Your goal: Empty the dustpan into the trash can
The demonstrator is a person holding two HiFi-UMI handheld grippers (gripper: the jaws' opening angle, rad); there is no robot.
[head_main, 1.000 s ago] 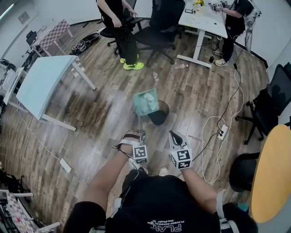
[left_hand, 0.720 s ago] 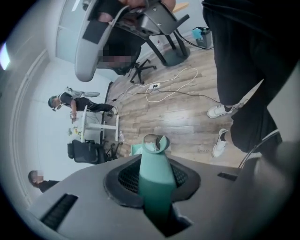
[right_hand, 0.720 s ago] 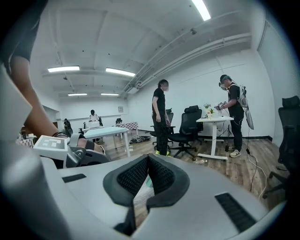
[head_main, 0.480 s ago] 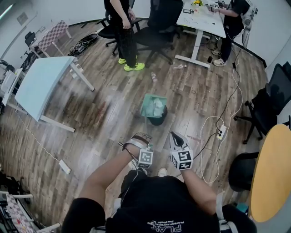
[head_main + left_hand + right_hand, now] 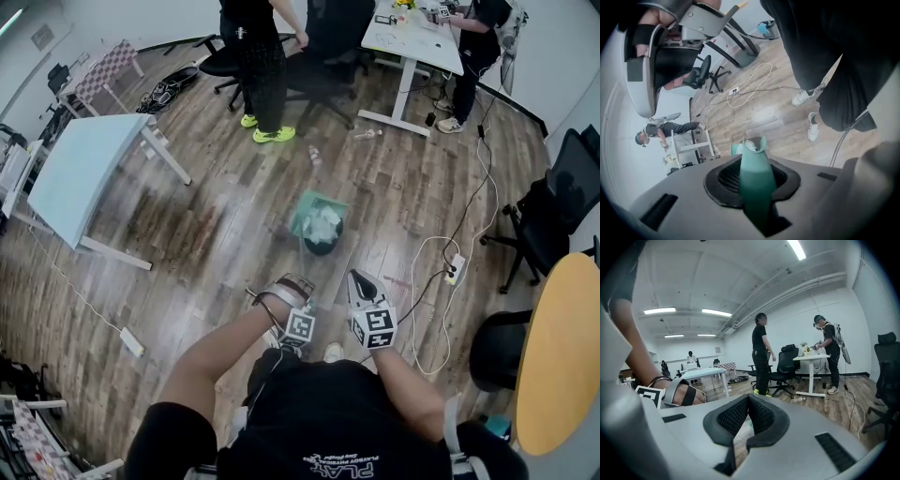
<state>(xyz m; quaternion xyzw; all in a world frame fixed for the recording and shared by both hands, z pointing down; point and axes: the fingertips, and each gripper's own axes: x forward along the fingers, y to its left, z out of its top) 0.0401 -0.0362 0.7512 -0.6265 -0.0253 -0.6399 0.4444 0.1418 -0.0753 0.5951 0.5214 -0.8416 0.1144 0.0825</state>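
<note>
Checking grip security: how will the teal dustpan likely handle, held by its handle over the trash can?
Clamped far back by the left gripper, the dustpan probably swings and twists easily. Its smooth plastic handle may slip. The paper scraps look light.

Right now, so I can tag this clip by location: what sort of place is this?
Most likely an open-plan office or lab workroom. There is a white desk on metal legs and a black wheeled office chair. A power strip and its cables trail over the wood-plank floor.
</note>
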